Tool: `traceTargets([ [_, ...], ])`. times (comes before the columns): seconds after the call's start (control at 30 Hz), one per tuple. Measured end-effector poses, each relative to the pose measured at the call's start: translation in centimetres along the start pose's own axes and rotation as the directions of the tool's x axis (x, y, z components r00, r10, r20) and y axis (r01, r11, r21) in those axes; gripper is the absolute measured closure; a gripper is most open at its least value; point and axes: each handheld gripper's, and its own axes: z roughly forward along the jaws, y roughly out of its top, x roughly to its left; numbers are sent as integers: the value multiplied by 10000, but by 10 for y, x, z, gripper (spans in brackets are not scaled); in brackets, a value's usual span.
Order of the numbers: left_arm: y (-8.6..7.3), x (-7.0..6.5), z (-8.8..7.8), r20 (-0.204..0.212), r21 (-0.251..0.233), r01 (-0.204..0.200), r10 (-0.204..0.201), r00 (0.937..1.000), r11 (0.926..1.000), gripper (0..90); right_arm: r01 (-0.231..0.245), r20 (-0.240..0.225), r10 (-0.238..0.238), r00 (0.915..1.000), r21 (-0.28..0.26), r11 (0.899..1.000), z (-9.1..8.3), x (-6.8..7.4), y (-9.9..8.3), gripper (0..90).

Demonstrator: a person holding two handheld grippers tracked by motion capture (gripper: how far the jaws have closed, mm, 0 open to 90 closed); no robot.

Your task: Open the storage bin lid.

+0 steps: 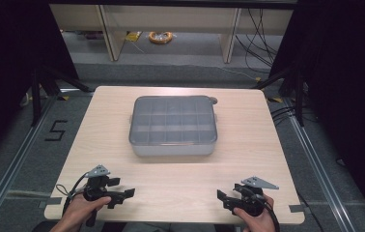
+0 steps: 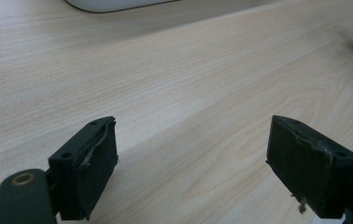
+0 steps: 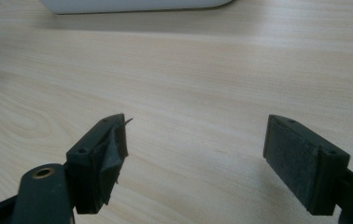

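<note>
A shallow grey organiser box (image 1: 173, 124) with a clear lid and several compartments rests in the middle of the light wooden table (image 1: 171, 176). A hand holds my left gripper (image 1: 121, 189) near the front left corner, pointing right, jaws wide apart and empty. A second hand holds my right gripper (image 1: 226, 194) near the front right corner, pointing left, also open and empty. In the left gripper view the left gripper (image 2: 191, 163) hovers over bare wood, with the box's white base (image 2: 114, 4) at the top edge. The right gripper (image 3: 195, 158) likewise frames bare wood below the box (image 3: 132, 4).
Black stand legs (image 1: 45, 82) rise at the table's left and right rear corners. Beyond the far edge are pale shelf uprights (image 1: 110, 34), loose cables (image 1: 260, 38) and a yellow coil (image 1: 161, 36) on the floor. A "5" mark (image 1: 56, 130) lies on the floor at left.
</note>
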Motion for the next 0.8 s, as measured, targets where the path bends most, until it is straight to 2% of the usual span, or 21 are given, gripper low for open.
traceTargets([
  [0.07, 0, 0, 0, 6, 4, 4, -4, 10000, 10000, 157, -5, -1, 5, 10000, -12, 10000, 0, 0, 0, 226],
  [0.1, 0, 0, 0, -1, -8, 17, -17, 10000, 10000, 157, -54, -248, 51, 9997, -115, 9999, 2, -1, 0, 227],
  [0.17, 0, 1, 0, 3, 4, 31, -31, 10000, 10000, 157, -64, -280, 60, 9996, -122, 9999, 2, -1, 0, 227],
  [0.2, 0, 1, 0, 2, 7, 51, -51, 10000, 10000, 157, -51, -241, 49, 9997, -109, 9999, 2, -1, 0, 227],
  [0.23, 0, 1, -1, -11, 6, 58, -58, 10000, 10000, 157, -20, -11, 21, 10000, 22, 10000, 0, 0, 0, 228],
  [0.6, 1, 2, -1, -91, -86, 110, -111, 9999, 9999, 157, -37, -49, 37, 10000, -36, 10000, 2, -2, 0, 230],
  [0.63, 0, 2, 0, -118, -200, 121, -123, 9999, 9997, 157, -55, -35, 55, 10000, -40, 10000, 2, -2, 0, 230],
  [0.67, 1, 2, -1, -73, -100, 114, -115, 9999, 9999, 157, -155, -192, 154, 9997, -65, 9999, 1, -2, 0, 230],
  [0.8, 2, 2, 0, -168, -189, 159, -162, 9997, 9997, 157, -123, -68, 122, 9999, -116, 9999, 2, -2, 1, 233],
])
